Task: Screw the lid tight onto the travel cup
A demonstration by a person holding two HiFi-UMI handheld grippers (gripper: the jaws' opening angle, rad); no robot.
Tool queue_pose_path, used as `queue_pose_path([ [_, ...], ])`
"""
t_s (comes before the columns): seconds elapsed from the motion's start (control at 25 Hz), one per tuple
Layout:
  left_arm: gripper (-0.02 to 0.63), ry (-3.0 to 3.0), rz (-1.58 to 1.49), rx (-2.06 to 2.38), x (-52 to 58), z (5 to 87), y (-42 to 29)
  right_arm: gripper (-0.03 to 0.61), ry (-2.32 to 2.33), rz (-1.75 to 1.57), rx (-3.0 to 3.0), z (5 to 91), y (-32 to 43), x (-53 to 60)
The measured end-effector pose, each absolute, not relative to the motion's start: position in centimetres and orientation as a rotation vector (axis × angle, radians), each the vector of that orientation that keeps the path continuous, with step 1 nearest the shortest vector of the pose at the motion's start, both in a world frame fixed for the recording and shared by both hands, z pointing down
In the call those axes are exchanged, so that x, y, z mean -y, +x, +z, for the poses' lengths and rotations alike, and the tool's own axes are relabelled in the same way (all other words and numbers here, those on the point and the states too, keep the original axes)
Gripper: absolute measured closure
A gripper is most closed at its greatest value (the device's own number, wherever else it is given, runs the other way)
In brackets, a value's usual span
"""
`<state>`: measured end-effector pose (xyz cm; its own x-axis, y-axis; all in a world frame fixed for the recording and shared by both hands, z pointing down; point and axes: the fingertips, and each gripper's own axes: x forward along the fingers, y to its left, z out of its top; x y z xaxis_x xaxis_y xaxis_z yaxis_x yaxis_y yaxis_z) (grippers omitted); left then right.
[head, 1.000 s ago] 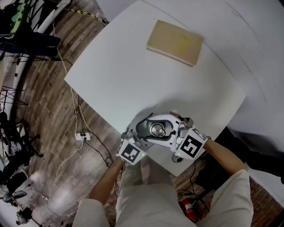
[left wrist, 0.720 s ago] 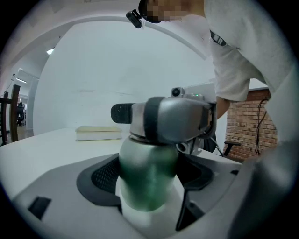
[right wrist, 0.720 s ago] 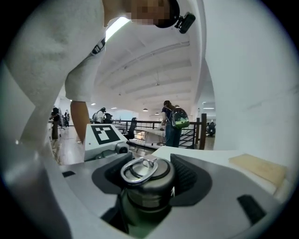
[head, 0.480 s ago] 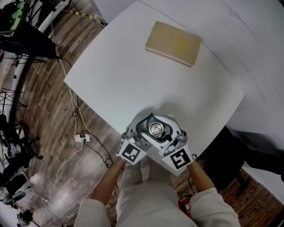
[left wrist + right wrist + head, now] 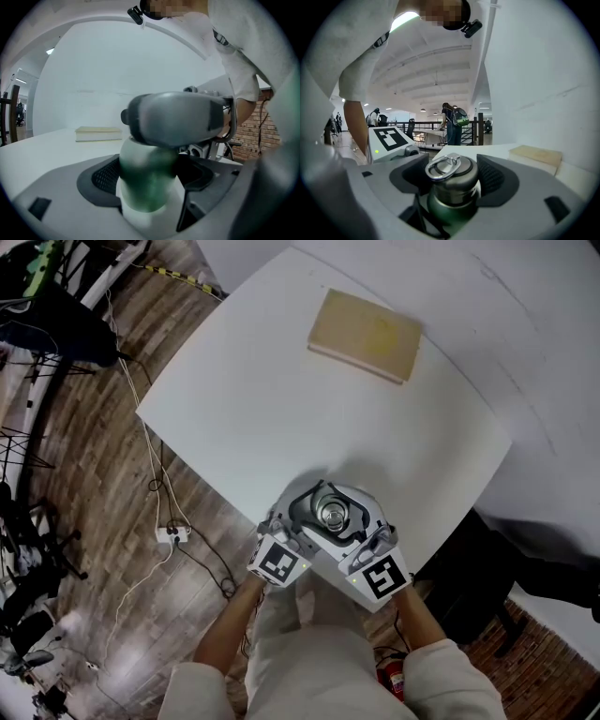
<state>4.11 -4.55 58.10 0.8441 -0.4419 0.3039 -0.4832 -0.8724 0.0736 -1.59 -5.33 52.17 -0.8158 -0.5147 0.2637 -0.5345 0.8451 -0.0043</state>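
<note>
Fingers [image 5: 499, 180]: right gripper [image 5: 454, 182] swung nearside, just opened off grey ring-topped lid [image 5: 451, 168]; left gripper [image 5: 150, 180] clamps green steel travel cup [image 5: 445, 209]. Re-grip likely.

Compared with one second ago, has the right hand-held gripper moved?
Yes. The right hand-held gripper swung around the travel cup, leftward toward the near edge of the table. Its jaws have just been opening, with the lid between them.
</note>
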Motion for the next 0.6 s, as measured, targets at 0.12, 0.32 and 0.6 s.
queue_pose_path([
  [0.12,0.264,2.872,0.431,0.716,4.5,58.1,4.1,0.266,0.651,0.098,2.786,51.9,-1.4,4.9],
  [0.32,0.264,2.869,0.417,0.719,4.7,57.9,4.2,0.282,0.303,0.059,2.816,50.8,-1.4,4.6],
  [0.6,0.264,2.885,0.417,0.716,4.6,57.8,4.1,0.279,-0.058,0.009,2.77,51.2,-2.5,3.4],
])
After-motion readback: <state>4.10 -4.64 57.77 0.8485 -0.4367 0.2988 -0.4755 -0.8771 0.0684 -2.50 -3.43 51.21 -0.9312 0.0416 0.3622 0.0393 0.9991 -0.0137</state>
